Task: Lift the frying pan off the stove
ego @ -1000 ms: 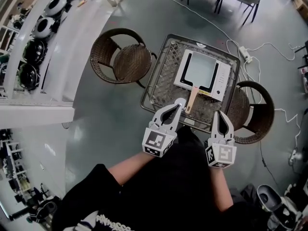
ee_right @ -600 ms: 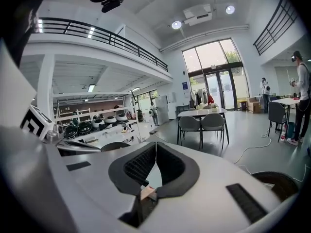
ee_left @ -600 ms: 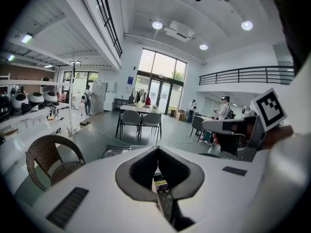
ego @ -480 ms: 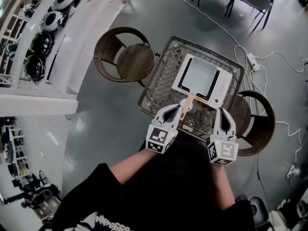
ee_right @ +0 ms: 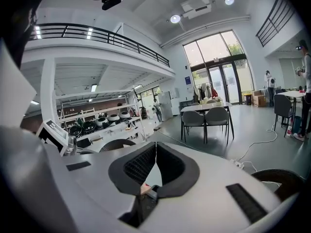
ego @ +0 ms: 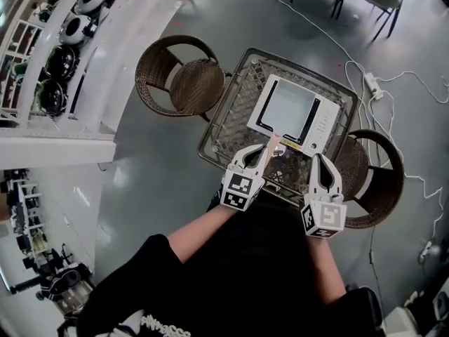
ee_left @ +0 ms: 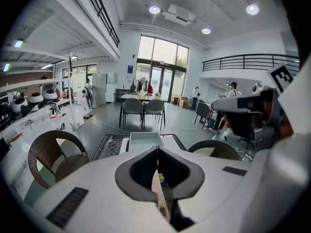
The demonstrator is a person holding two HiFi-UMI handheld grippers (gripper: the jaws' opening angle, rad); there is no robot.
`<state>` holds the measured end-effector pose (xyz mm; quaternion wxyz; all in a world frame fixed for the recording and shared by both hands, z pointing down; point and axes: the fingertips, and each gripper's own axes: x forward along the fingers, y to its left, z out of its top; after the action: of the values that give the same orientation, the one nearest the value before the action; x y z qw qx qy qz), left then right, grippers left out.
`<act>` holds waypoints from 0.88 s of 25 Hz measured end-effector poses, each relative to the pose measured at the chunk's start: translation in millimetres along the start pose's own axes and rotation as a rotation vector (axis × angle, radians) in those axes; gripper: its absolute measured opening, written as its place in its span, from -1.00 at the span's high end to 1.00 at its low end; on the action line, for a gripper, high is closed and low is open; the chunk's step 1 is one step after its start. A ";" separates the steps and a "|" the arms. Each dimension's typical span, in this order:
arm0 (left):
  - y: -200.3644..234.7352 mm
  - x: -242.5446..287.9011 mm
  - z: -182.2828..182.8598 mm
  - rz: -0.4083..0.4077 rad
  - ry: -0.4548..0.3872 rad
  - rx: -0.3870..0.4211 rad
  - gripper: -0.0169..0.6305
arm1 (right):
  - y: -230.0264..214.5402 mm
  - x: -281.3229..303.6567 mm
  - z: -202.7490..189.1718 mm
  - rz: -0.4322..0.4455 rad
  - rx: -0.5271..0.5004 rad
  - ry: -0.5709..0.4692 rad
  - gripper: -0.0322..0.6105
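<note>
At pan handle (ee_left: pixel 159 193), left tool (ego: pixel 262 150) hovering, jaws together, gripping nothing; right tool (ego: pixel 321 160) also closed, empty; frying pan (ego: pixel 287 105) sitting on stove (ego: pixel 323 121). Going in closed is probably risking nudged handle, pan skidding sideways.

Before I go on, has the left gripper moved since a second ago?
Yes. Against the wire table the left gripper has shifted right: its jaws, earlier left of the pan handle, now overlap its near end.
</note>
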<state>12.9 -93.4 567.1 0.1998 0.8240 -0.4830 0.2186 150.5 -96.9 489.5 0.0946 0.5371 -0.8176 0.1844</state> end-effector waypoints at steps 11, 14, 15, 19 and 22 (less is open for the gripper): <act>-3.5 41.0 -49.1 -0.030 0.179 -0.036 0.65 | -19.0 9.1 -6.7 0.017 0.032 0.015 0.80; -6.6 52.2 -61.5 -0.047 0.230 -0.045 0.56 | -26.5 11.8 -8.8 0.009 0.040 0.020 0.80; -6.1 56.2 -65.5 -0.054 0.243 -0.062 0.56 | -28.3 13.5 -8.5 0.008 0.043 0.019 0.80; -0.9 73.6 -81.6 -0.063 0.295 -0.100 0.51 | -37.1 16.5 -5.1 0.010 0.072 -0.004 0.80; 2.7 86.7 -92.6 -0.055 0.330 -0.068 0.47 | -49.1 16.0 -8.1 -0.012 0.088 -0.003 0.80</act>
<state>33.0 -106.0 691.6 0.3100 0.7825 -0.4281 0.3291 188.5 -124.5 512.4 0.0706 0.5458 -0.8057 0.2188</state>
